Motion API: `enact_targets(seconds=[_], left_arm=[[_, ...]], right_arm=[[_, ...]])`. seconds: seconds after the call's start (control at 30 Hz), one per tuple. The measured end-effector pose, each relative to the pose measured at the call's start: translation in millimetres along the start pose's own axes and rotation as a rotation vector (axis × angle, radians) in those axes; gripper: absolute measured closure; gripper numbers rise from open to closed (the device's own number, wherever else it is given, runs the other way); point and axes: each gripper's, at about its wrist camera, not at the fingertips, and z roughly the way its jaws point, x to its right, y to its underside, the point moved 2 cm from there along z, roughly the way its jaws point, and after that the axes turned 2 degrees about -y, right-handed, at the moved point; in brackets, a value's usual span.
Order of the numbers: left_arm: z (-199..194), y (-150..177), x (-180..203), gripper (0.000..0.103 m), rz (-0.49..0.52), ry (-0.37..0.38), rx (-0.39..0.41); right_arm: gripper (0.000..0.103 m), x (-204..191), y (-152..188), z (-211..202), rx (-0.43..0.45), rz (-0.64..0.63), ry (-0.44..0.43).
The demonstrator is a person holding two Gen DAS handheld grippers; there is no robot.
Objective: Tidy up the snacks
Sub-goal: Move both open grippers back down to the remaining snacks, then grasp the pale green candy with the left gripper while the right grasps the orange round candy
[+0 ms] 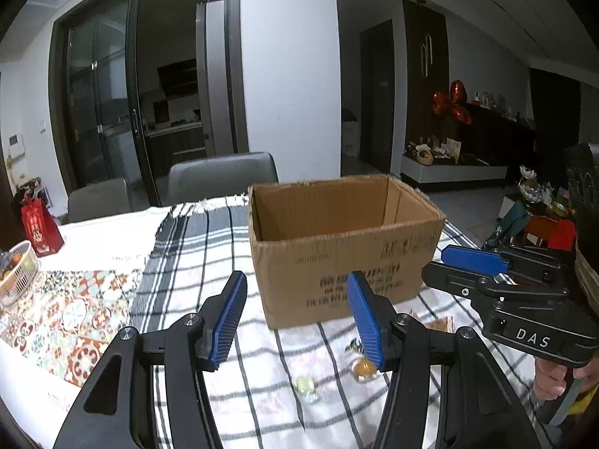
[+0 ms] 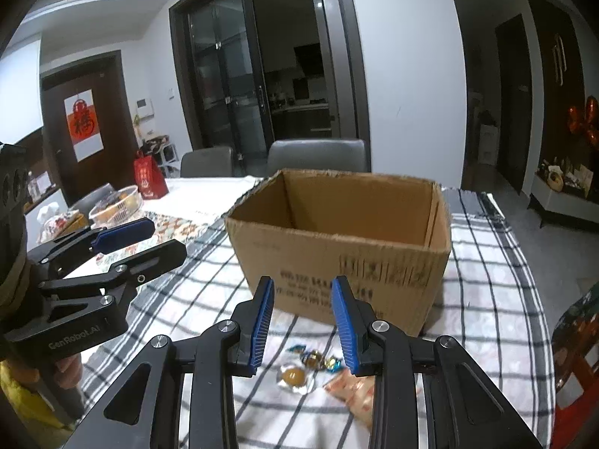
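Observation:
An open cardboard box (image 1: 337, 247) stands on the checked cloth; it also shows in the right wrist view (image 2: 337, 239). Small snacks lie in front of it: an orange jelly cup (image 1: 364, 368) (image 2: 294, 376), a pale green candy (image 1: 305, 385), foil-wrapped candies (image 2: 316, 359) and an orange packet (image 2: 355, 393). My left gripper (image 1: 295, 318) is open and empty above the cloth, left of the snacks. My right gripper (image 2: 302, 318) is open and empty, hovering above the candies; it shows in the left wrist view (image 1: 449, 262).
A white wire basket (image 1: 15, 277) with fruit and a red gift bag (image 1: 39, 230) stand at the table's left. Two grey chairs (image 1: 221, 177) stand behind the table. A patterned cloth (image 1: 63, 321) lies left of the checked one.

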Motion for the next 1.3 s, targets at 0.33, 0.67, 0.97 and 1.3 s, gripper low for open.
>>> enact_targets(seconds=[0.33,0.67,0.97,1.3], left_arm=[[6,43,1,0.052,-0.005,0.046,-0.072],[31,75,0,0.060,-0.007,0.101,-0.179],[56,89,-2,0.071,-0.033,0.165,-0.257],[82,102,1,0.077,-0.032,0.172,-0.327]], right_arm=[[0.070,-6,38,21,-0.094,0.017,-0.030],[0.070,-5,68,49,-0.193,0.044,-0.046],[0.070,-5,79,75,-0.261,0.047,-0.077],[0.076,0,89,97,-0.305,0.066,-0.079]])
